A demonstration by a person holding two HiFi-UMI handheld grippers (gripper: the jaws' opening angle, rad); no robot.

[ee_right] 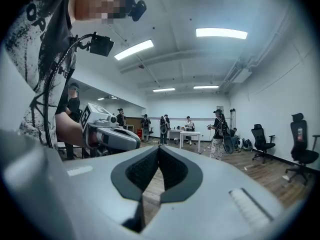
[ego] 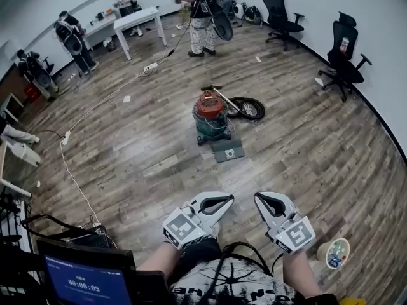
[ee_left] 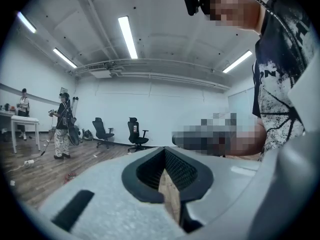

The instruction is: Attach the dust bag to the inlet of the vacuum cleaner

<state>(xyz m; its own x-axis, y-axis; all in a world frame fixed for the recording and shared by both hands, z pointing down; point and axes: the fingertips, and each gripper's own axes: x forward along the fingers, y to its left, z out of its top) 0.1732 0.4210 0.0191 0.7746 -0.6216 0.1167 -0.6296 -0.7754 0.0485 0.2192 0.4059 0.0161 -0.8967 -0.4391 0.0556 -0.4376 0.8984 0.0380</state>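
Note:
In the head view the vacuum cleaner (ego: pixel 210 114), red on top with a teal drum, stands on the wood floor several steps ahead. A flat grey dust bag (ego: pixel 229 150) with a round hole lies on the floor just in front of it. Its black hose (ego: pixel 248 108) is coiled to the right. My left gripper (ego: pixel 219 203) and right gripper (ego: pixel 266 202) are held side by side close to my body, far short of the vacuum. Both are shut with nothing in them. The left gripper view (ee_left: pixel 164 152) and the right gripper view (ee_right: pixel 158 148) show jaws closed on nothing.
Two black office chairs (ego: pixel 343 56) stand along the right wall. Several people and a white table (ego: pixel 137 23) are at the far end. A white cable (ego: pixel 70 170) runs across the left floor. A screen (ego: pixel 86 278) sits at the lower left, a round object (ego: pixel 334 253) at the lower right.

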